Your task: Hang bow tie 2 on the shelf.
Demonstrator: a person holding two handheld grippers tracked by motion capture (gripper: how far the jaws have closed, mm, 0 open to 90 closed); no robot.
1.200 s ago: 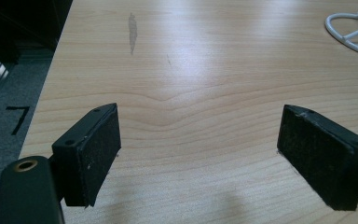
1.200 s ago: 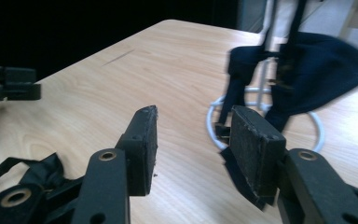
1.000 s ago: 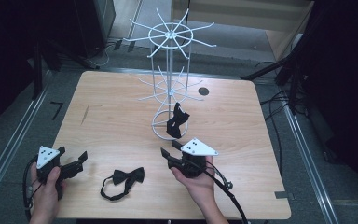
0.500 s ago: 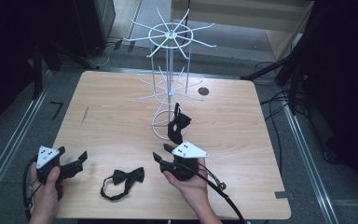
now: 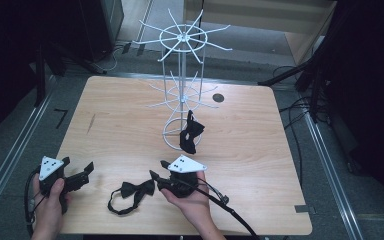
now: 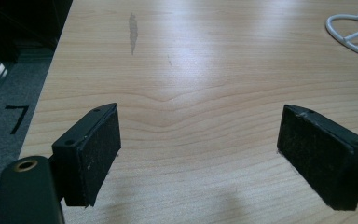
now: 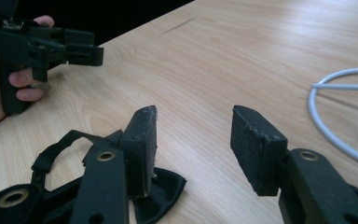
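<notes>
A: High view. What do we record against the frames from a second ago?

B: We note that the right gripper (image 5: 154, 178) has moved left across the table (image 5: 260, 150) toward the loose bow tie (image 5: 130, 192), which lies near the front edge. Its tips now sit just beside the tie's right wing. The left gripper (image 5: 86, 170) has kept its place near the front left corner. A second bow tie (image 5: 189, 134) hangs on the rack (image 5: 181, 90).

A: Left gripper view?

B: We see its jaws standing wide apart over bare wood, nothing between them. Part of the rack's base ring (image 6: 354, 32) shows at upper right.

A: Right gripper view?

B: We see the jaws partly apart and unclamped. The tie (image 7: 163, 186) lies under and beside the left pad (image 7: 142, 149), not yet between the pads.

A: Meaning for the job?

B: We judge this as the approach to pick up the tie, probably for hanging on the rack. The jaws need to straddle the tie before closing.
</notes>
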